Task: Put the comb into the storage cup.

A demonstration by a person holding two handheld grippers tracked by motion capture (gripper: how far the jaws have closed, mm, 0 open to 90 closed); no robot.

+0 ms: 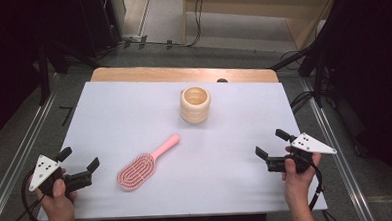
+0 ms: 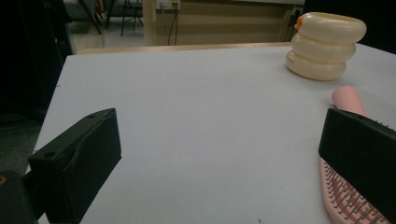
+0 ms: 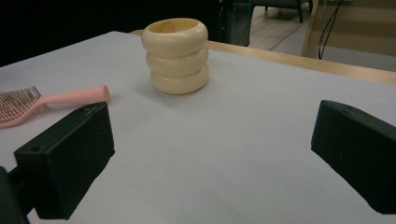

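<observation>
Both grippers' fingers released, empty. Risk: left gripper (image 1: 81,168) nudging the pink plastic paddle hairbrush (image 1: 147,162) skidding toward the cream ribbed cup (image 1: 195,105).

The high view looks forward and down over the whole table (image 1: 134,108). The left gripper view sits low at the near left corner, the right gripper view low at the near right. All 3 share the cream ringed cup (image 1: 195,105) (image 2: 325,45) (image 3: 177,55) and pink hairbrush (image 1: 144,164) (image 2: 348,186) (image 3: 44,101).
</observation>
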